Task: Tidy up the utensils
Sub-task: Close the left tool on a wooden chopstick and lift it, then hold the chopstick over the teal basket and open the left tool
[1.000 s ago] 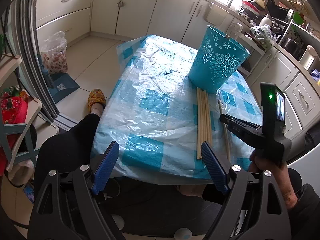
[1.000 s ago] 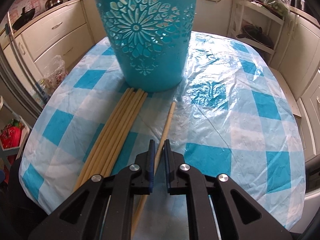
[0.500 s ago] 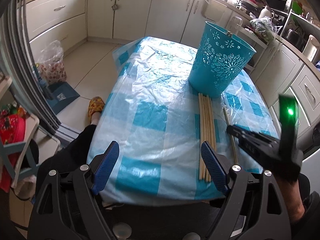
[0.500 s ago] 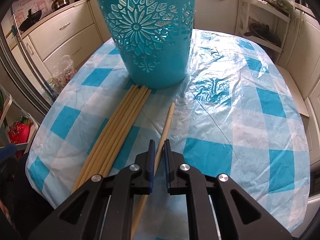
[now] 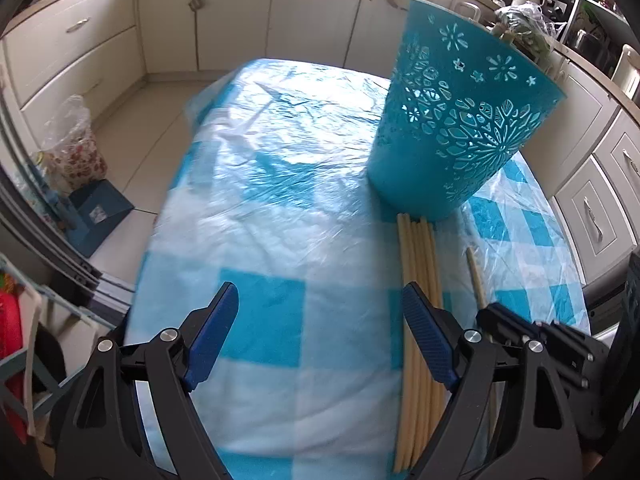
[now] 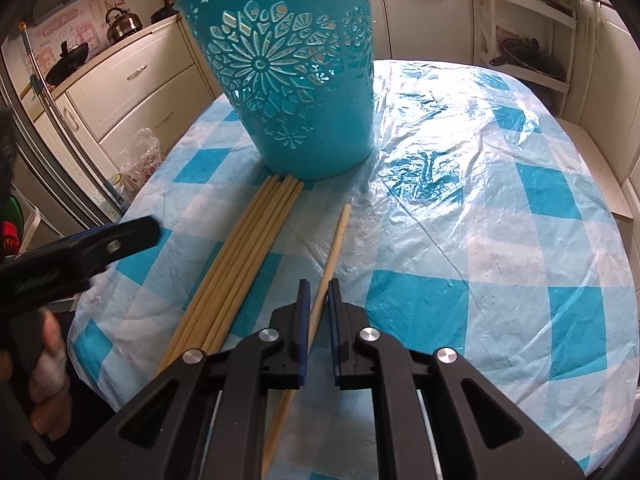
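Observation:
A teal cut-out bin (image 5: 452,140) (image 6: 296,92) stands upright on the blue-and-white checked tablecloth (image 5: 280,220) (image 6: 480,240). A bundle of several pale chopsticks (image 5: 420,264) (image 6: 248,252) lies in front of it, tips touching its base. A single chopstick (image 6: 338,236) (image 5: 475,276) lies to their right. My right gripper (image 6: 319,288) (image 5: 520,328) is shut on its near part, low over the cloth. My left gripper (image 5: 318,292) is open and holds nothing. Its right finger (image 5: 424,332) hangs over the bundle. In the right wrist view one black finger (image 6: 80,248) of it shows at the left.
Cream kitchen cabinets (image 5: 240,12) ring the table. On the floor to the left are a plastic bag (image 5: 72,152) and a blue dustpan (image 5: 96,212). A kettle (image 6: 120,24) sits on the far counter. A person's hand (image 6: 44,380) holds the left gripper.
The left gripper has moved forward over the table toward the bin and bundle, still open, and now enters the right wrist view. The right gripper stays shut on the single chopstick.

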`<state>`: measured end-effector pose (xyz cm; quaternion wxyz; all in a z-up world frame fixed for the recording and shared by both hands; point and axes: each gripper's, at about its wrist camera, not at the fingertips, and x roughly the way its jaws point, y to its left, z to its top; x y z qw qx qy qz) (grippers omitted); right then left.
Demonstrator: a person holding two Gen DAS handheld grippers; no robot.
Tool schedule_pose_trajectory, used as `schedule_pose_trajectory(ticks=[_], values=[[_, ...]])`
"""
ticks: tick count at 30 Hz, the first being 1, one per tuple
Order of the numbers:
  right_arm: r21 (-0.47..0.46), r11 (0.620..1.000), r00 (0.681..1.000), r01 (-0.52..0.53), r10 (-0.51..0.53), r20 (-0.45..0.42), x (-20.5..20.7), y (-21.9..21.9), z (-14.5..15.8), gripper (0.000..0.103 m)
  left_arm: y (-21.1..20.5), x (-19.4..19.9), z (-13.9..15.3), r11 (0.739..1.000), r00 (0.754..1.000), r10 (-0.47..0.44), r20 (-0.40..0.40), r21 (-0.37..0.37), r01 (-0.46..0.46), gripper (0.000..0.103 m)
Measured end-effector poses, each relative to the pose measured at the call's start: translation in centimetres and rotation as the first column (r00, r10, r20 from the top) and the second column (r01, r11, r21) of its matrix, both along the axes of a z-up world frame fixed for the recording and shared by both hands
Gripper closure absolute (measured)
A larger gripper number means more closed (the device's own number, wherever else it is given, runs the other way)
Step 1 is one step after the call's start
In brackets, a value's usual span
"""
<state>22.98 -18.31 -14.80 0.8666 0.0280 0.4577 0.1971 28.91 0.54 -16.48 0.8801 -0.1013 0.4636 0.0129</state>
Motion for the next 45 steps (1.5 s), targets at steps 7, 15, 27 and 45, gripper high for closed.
schedule_pose_trajectory(ticks=[7,15,27,45], values=[[0.012,1.0,1.0,-0.009,0.009,-0.003,0.2,-0.2,0.0,0.093,-2.7,2.7,-1.3,0.994,0.998,-0.048,-0.026,0.093,0.051,0.023],[0.027,1.0,1.0,-0.011,0.011,-0.007,0.4,-0.5,-0.1,0.093,-3.9,4.1,-2.3,0.986,0.996,-0.068,-0.051,0.149,0.075,0.023],[0.038,0.999,1.0,-0.011,0.011,-0.008,0.5,-0.5,-0.2,0.093,-5.6,4.6,-2.1,0.972,0.99,-0.135,-0.048,0.185,0.142,0.063],[0.108,0.994,0.999,0.025,-0.021,-0.042,0.8,-1.2,-0.2,0.093,-1.5,-2.1,14.8,0.964,0.924,-0.157,0.349,-0.15,0.221,0.098]])
